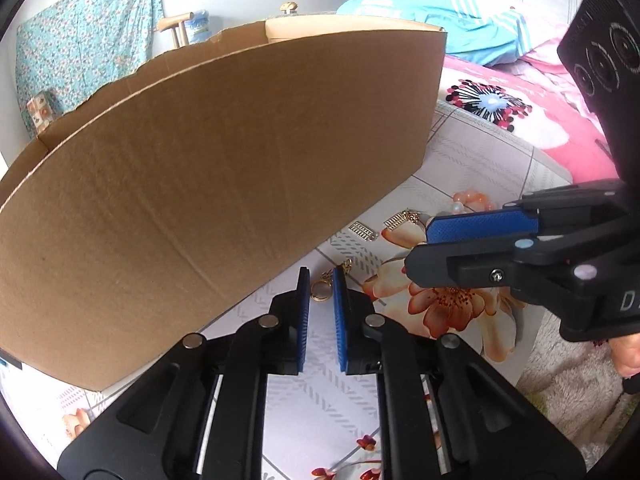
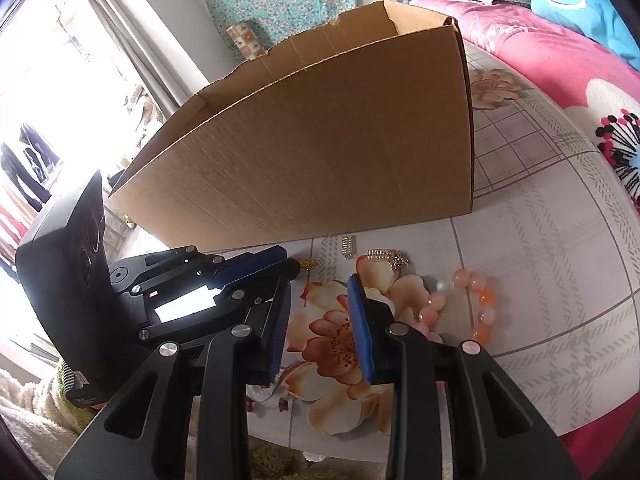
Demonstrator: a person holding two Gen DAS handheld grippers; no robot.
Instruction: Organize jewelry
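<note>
My left gripper (image 1: 320, 280) is open, its blue pads on either side of a gold ring pendant on a chain (image 1: 322, 291) that lies on the floral tablecloth (image 1: 320, 400). It also shows in the right wrist view (image 2: 294, 266), low over the cloth. Two gold comb-shaped pieces (image 1: 363, 231) (image 1: 402, 219) lie beside a big open cardboard box (image 1: 208, 184). My right gripper (image 2: 320, 304) is open and empty above the cloth. A pink and orange bead bracelet (image 2: 476, 300) lies right of it. The comb pieces (image 2: 349, 246) (image 2: 386, 258) lie ahead of it.
The box (image 2: 320, 152) takes up the far side of the table. A pink flowered blanket (image 2: 560, 60) and a blue cloth (image 1: 460, 20) lie on a bed to the right. A fluffy white rug (image 2: 28, 412) lies below the table's near edge.
</note>
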